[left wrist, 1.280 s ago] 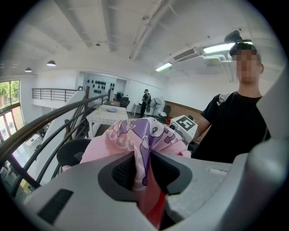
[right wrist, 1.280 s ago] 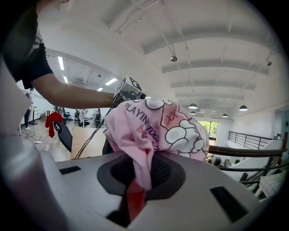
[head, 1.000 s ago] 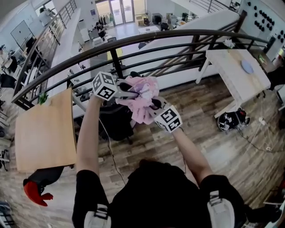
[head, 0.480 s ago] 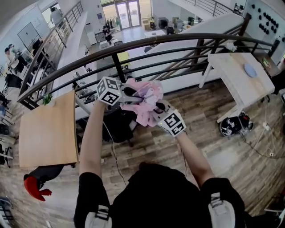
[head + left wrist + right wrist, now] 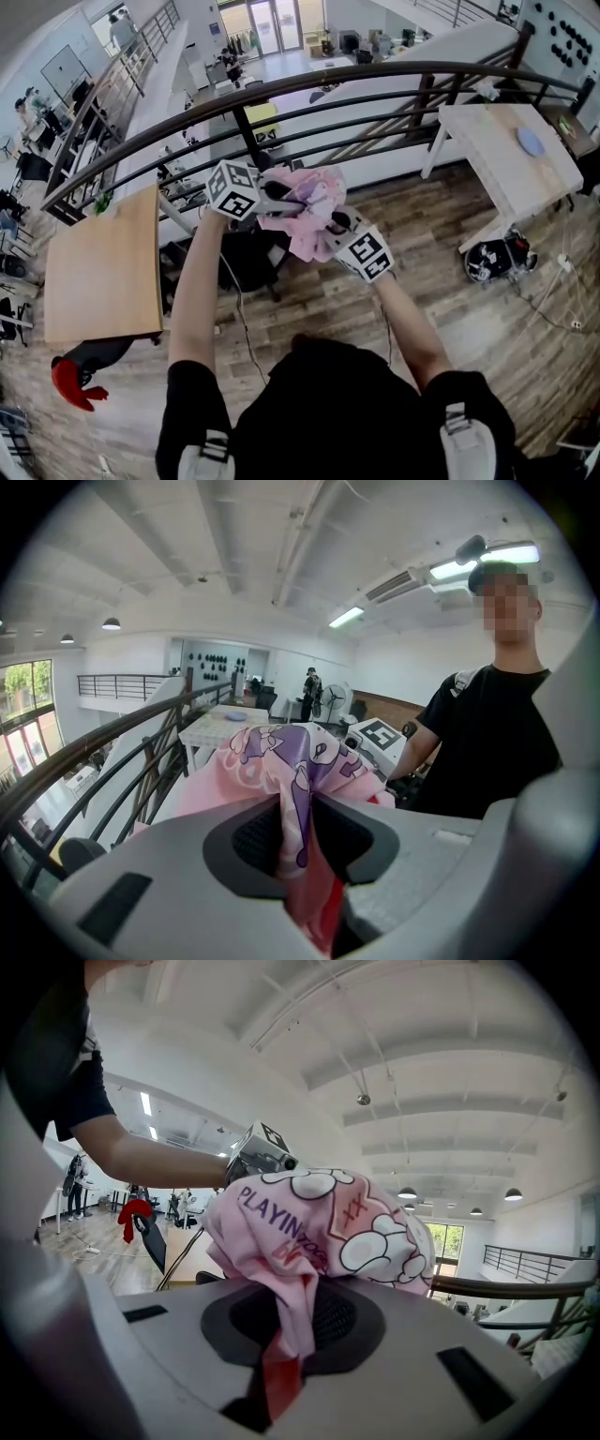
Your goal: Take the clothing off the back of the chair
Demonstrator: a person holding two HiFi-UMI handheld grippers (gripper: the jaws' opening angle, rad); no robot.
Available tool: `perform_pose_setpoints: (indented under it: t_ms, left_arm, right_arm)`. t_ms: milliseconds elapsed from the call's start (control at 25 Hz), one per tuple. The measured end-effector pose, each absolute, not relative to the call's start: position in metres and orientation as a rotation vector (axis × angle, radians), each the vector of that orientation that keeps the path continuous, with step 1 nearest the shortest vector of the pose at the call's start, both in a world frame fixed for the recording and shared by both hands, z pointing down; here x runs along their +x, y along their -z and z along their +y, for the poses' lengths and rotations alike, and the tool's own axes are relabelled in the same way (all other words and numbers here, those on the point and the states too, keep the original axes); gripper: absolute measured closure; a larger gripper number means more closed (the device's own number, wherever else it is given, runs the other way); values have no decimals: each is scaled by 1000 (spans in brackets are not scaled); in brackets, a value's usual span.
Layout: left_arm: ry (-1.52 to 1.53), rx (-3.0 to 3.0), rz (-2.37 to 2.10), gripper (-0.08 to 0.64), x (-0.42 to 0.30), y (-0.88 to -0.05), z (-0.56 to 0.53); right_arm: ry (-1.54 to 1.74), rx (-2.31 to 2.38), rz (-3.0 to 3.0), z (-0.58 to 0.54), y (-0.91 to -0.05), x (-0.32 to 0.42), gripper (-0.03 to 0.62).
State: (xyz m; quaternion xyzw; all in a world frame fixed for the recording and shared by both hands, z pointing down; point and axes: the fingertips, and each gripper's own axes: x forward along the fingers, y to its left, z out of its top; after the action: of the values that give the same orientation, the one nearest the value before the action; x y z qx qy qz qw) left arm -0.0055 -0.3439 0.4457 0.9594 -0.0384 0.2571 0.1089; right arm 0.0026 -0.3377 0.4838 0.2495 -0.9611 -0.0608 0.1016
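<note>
- Head view showed the pink clothing (image 5: 302, 208) bunched up in the air in front of you, at about the height of the railing's lower bars.
- It hung between your two grippers, with a loose fold drooping below them.
- Its print was purple and white cartoon figures with some lettering. A red part of the cloth sat down inside both sets of jaws.
- Your left gripper (image 5: 279, 195) was clamped on one edge of the clothing. In the left gripper view its jaws were closed onto a pinched fold of purple-printed cloth.
- Your right gripper (image 5: 334, 225) gripped the other side. In the right gripper view its jaws were pressed nearly together on a thin twist of pink cloth.
- Both grippers were close together, with the clothing filling the space between them and your arms stretched forward.
- A black chair (image 5: 246, 261) stood on the floor below the bundle, to its left in the head view. You could not tell from that view whether any hem touched it.
- A dark metal railing (image 5: 394, 73) curved across beyond the chair.
- A wooden table (image 5: 98, 272) lay to your left, with a red object (image 5: 71, 384) near its lower corner.
- A white table (image 5: 497, 159) stood to your right and carried a blue plate (image 5: 531, 142).
- A black bag (image 5: 493, 259) sat on the wooden floor (image 5: 450, 319) beside that table.
</note>
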Motion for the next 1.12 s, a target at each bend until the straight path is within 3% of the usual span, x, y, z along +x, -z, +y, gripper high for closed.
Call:
perform_pose_setpoints:
  t_ms: [1120]
  left_arm:
    - [-574, 2706, -223, 476, 62, -531, -266]
  right_arm:
    - [75, 555, -2770, -259, -566, 74, 549]
